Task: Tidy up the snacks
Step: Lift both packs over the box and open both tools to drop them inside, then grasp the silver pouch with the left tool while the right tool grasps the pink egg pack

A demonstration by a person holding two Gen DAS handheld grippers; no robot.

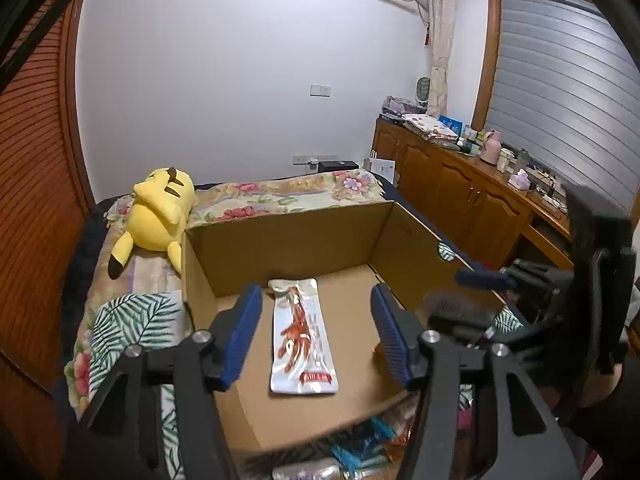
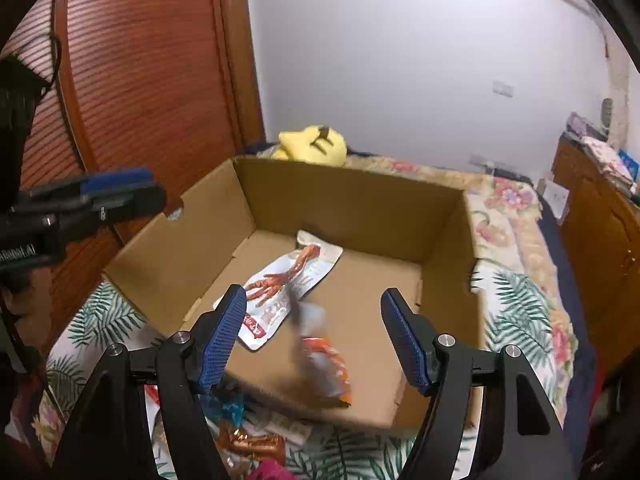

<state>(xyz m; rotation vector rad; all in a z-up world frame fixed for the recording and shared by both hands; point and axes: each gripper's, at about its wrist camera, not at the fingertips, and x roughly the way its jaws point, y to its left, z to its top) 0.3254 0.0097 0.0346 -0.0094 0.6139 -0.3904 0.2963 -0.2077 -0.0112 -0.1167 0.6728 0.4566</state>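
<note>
Cardboard box (image 1: 288, 240) sits open on a floral bedspread (image 2: 516, 280), with one long white snack packet (image 1: 302, 338) printed with a red chicken-foot picture lying flat on its floor. Left gripper (image 1: 316, 334) hangs over the box's near edge, blue pads spread wide, nothing between them, the flat packet below the gap. Right gripper (image 2: 314, 338) likewise over the near edge, fingers wide apart. Second packet (image 2: 326, 364), orange and white, appears motion-blurred between the right fingers, touching neither. More wrapped snacks (image 2: 252, 444) lie on the bedspread just outside the near wall. Yellow plush toy (image 1: 156, 216) lies beyond the box's far left corner.
</note>
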